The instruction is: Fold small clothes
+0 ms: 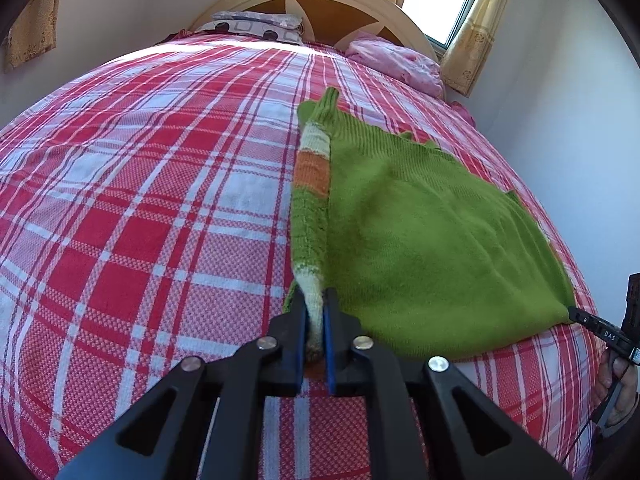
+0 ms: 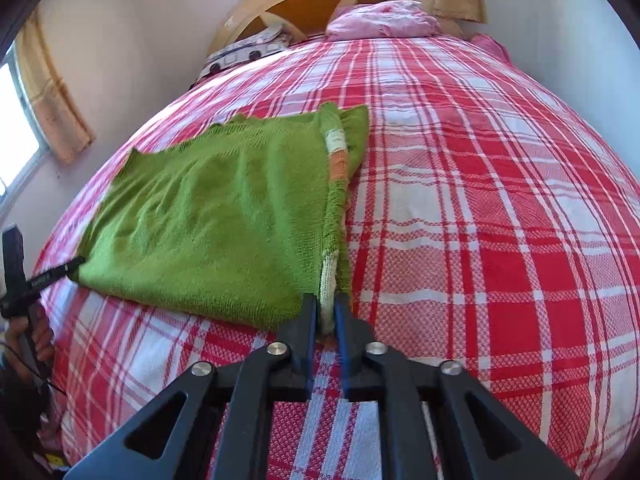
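A small green knitted sweater [image 1: 420,220] with an orange and white striped sleeve [image 1: 310,172] lies on the red and white plaid bed [image 1: 140,200]. My left gripper [image 1: 314,300] is shut on the near end of the folded edge with the striped sleeve. In the left wrist view the right gripper [image 1: 576,314] pinches the sweater's near right corner. In the right wrist view the sweater [image 2: 208,216] spreads to the left, my right gripper [image 2: 325,302] is shut on its near edge by the striped sleeve [image 2: 336,152], and the other gripper [image 2: 70,267] holds the far left corner.
A wooden headboard [image 1: 320,4] with a patterned pillow [image 1: 256,26] and a pink pillow [image 1: 396,60] stands at the far end. White walls and yellow curtains [image 1: 472,28] by a window close in the right side. A hand [image 1: 618,396] shows at the right edge.
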Demonstrator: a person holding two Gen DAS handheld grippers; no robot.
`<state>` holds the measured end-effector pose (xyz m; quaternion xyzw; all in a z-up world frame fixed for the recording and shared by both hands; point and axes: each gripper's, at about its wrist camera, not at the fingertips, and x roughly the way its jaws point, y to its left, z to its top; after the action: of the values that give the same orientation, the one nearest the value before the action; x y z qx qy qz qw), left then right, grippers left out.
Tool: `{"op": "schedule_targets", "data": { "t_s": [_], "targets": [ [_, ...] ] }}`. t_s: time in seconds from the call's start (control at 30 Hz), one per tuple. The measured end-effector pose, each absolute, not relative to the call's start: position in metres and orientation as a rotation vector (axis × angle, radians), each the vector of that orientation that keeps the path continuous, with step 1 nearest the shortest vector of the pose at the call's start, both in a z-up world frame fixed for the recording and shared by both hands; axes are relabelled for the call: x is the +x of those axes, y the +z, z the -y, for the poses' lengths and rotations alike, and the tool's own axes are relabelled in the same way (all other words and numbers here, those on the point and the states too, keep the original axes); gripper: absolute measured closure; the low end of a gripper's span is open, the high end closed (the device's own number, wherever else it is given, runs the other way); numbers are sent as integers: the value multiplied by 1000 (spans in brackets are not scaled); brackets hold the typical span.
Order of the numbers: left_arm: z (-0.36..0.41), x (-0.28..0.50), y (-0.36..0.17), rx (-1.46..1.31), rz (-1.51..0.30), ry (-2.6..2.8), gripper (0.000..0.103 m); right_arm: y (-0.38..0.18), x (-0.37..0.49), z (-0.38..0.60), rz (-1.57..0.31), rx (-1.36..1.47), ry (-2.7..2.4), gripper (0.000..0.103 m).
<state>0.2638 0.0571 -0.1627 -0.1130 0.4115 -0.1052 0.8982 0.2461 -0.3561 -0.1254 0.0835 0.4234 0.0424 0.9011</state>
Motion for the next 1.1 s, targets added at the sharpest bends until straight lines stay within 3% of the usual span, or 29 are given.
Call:
{"op": "schedule_targets", "data": {
  "t_s": [0.03, 0.07, 0.1, 0.17, 0.27, 0.47, 0.6, 0.77, 0.93, 1.1],
  "targets": [
    [-58, 262, -162, -232, -856, -210, 91, -119, 245, 357, -856, 158, 55, 73],
    [-60, 261, -160, -234, -856, -205, 90, -111, 243, 357, -823, 136, 24, 57],
    [-64, 260, -156, -239, -851, -194, 87, -102, 242, 356, -788, 119, 10, 51],
    [-72, 258, -147, -248, -814, -152, 67, -84, 247, 348, -730, 96, 35, 51],
    [-76, 263, -133, -225, -752, -111, 49, -69, 270, 327, -699, 88, 135, 51],
    [-45, 296, -137, -134, -747, -85, 45, -98, 351, 287, -819, 36, 222, 51],
    [-31, 313, -155, -39, -785, -33, 44, -137, 381, 324, -931, 143, 73, 52],
    [-41, 312, -161, -85, -803, -34, 27, -124, 369, 332, -905, 117, 16, 51],
    [-44, 313, -165, -135, -825, -57, 23, -97, 392, 291, -839, 51, 151, 51],
    [-46, 313, -168, -160, -838, -58, 15, -135, 442, 316, -954, 115, 43, 51]
  ]
}}
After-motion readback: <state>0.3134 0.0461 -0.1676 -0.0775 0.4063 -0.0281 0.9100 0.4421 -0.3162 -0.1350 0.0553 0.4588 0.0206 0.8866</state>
